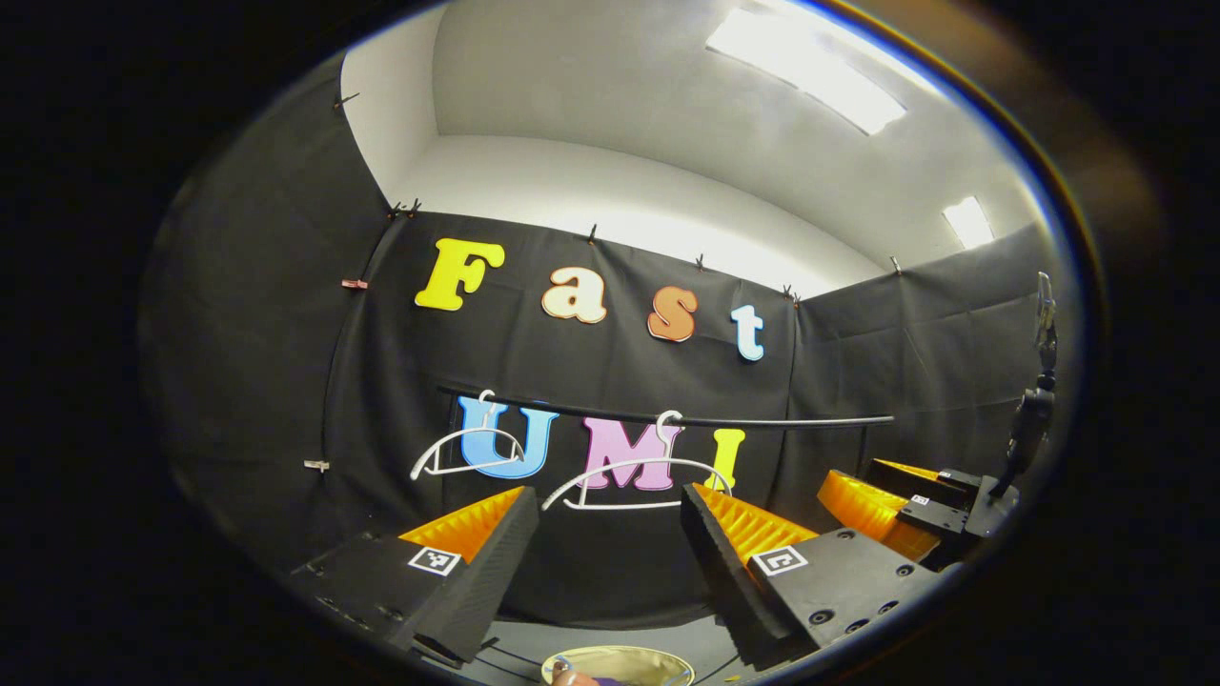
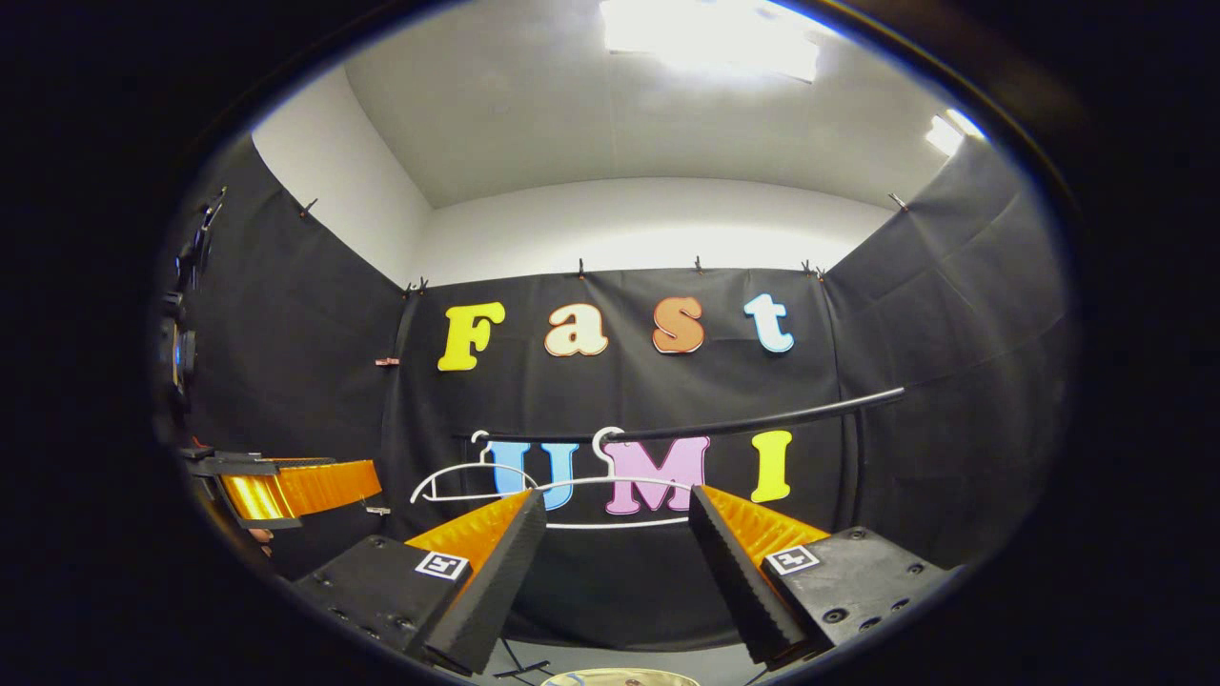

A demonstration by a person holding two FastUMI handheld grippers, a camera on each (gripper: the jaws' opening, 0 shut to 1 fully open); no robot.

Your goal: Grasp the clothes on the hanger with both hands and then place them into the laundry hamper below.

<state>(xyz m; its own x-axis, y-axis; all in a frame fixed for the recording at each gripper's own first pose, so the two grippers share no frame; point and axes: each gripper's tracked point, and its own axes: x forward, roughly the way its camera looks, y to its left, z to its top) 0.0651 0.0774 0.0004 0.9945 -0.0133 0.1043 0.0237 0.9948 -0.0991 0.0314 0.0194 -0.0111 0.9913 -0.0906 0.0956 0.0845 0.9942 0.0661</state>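
I held both grippers, left (image 1: 602,562) and right (image 2: 615,572), spread wide and empty; two bare hangers (image 1: 634,472) hung ahead, hamper (image 1: 620,664) just below.

Two hangers (image 1: 637,474) (image 1: 464,449) hang side by side on the rail (image 1: 762,420) before the back wall, with the laundry hamper (image 1: 620,661) below and nearer, under the left gripper (image 1: 600,553).
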